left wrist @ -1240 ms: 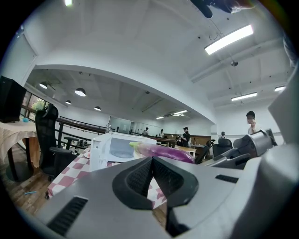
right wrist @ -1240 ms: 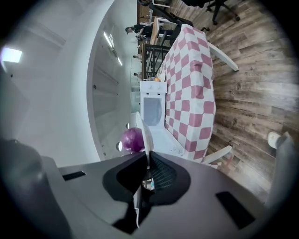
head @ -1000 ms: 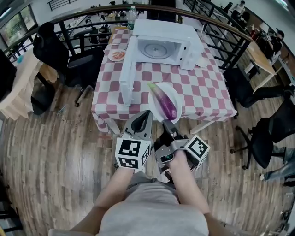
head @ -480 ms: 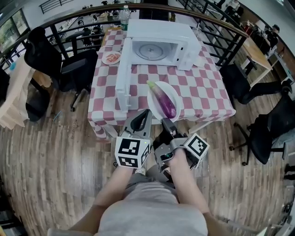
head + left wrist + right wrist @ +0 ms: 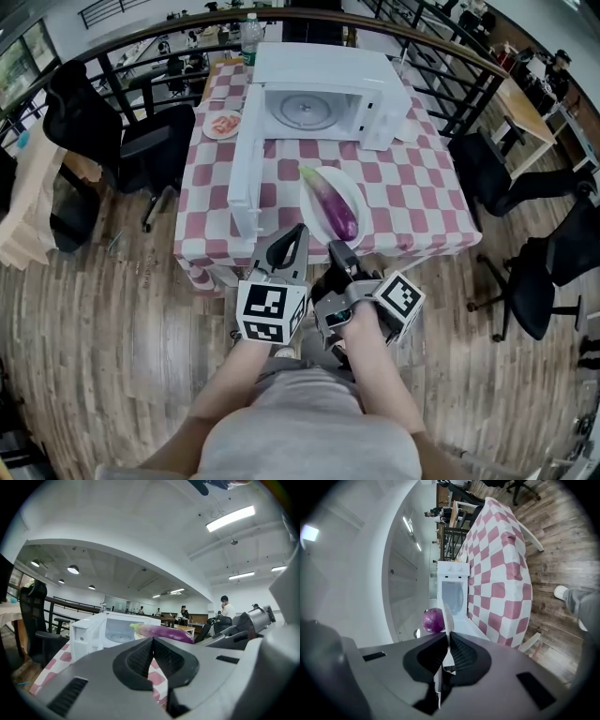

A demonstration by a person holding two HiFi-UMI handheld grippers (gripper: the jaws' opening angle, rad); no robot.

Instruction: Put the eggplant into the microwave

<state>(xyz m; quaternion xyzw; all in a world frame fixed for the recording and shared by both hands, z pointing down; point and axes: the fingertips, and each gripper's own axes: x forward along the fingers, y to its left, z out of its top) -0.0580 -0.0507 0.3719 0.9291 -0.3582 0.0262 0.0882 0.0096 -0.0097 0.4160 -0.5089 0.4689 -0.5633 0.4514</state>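
**Head view.** A table (image 5: 412,202) under a red-and-white checked cloth carries a white microwave (image 5: 323,80) at its far side. The microwave's door (image 5: 246,173) is swung wide open along the left, exposing the cavity. The eggplant (image 5: 336,208) lies lengthwise on a white plate (image 5: 352,195) at the table's near edge, with only bare cloth between it and the cavity. The right gripper (image 5: 336,247) meets the plate's near rim. The left gripper (image 5: 299,230) is just beside it, apart from the plate. Whether the plate rests on the cloth cannot be told. A small dish (image 5: 223,124) and a bottle (image 5: 248,28) stand by the microwave, and office chairs (image 5: 141,131) and a railing (image 5: 441,94) surround the table.

**Left gripper view.** The jaws are pressed together with nothing between them. The eggplant and the open microwave lie beyond.

**Right gripper view.** The jaws are clamped on the thin plate rim, seen edge-on, and the eggplant's purple end sits just past them. A shoe (image 5: 562,591) stands on the wooden floor (image 5: 562,522).
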